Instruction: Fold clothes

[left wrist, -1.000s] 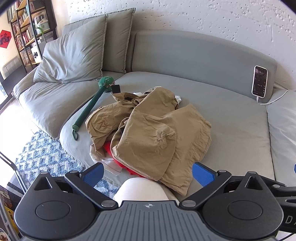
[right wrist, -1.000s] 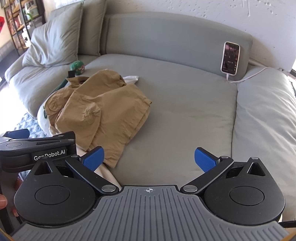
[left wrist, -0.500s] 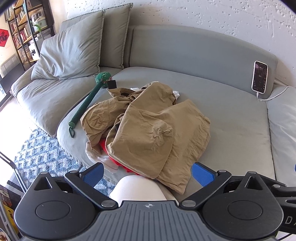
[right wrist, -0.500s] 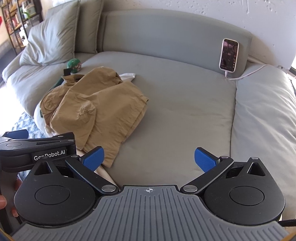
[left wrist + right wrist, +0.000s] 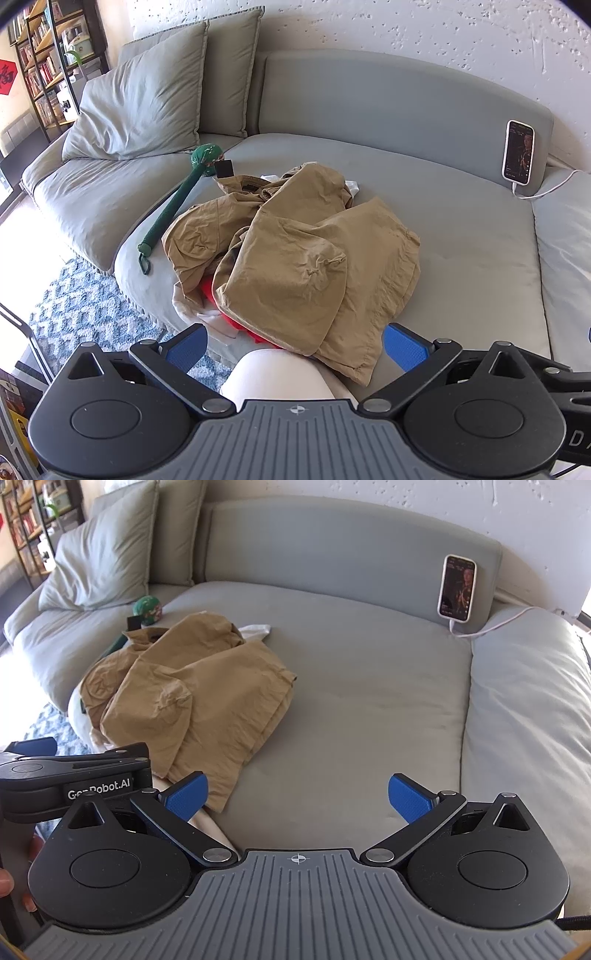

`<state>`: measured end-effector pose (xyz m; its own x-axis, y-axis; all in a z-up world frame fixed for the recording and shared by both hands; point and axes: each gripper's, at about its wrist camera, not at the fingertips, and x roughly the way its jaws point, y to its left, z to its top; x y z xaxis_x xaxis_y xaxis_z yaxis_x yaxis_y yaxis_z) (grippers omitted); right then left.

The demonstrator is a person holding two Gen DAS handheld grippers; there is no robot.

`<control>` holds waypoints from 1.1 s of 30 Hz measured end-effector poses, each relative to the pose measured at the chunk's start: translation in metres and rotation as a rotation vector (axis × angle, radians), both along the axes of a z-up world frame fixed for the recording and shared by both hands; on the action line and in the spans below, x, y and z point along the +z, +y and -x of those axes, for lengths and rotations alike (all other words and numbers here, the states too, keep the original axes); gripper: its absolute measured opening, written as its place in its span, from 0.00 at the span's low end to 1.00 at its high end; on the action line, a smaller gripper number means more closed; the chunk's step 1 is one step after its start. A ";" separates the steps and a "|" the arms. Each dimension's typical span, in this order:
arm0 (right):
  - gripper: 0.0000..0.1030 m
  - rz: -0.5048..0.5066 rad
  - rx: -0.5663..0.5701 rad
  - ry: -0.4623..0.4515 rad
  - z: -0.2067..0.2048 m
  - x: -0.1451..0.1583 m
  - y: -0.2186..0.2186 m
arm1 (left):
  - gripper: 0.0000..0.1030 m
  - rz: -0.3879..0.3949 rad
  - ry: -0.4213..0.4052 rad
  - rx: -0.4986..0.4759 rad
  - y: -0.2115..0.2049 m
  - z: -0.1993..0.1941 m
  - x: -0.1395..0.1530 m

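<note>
Khaki clothes [image 5: 295, 254] lie heaped on the sofa [image 5: 461, 258], just ahead of the empty, wide-spread left gripper [image 5: 295, 347]; right gripper [image 5: 297, 794] likewise.

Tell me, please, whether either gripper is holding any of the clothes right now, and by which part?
Nothing is held. The left gripper and the right gripper both stand open, short of the tan garment on the sofa.

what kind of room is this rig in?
Most likely a home living room: a big grey sofa with loose cushions, a bookshelf at the far left, and a patterned rug on the floor.
</note>
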<state>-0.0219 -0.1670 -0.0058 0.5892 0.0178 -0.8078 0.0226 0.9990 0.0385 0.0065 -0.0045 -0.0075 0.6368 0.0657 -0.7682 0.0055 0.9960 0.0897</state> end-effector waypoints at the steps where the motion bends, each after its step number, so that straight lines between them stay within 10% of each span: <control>1: 1.00 0.000 0.000 0.000 0.000 0.000 0.000 | 0.99 0.001 -0.001 0.000 0.000 0.000 0.000; 33: 1.00 0.000 -0.002 0.009 0.004 -0.004 -0.001 | 0.99 -0.001 0.008 0.000 0.000 0.003 -0.004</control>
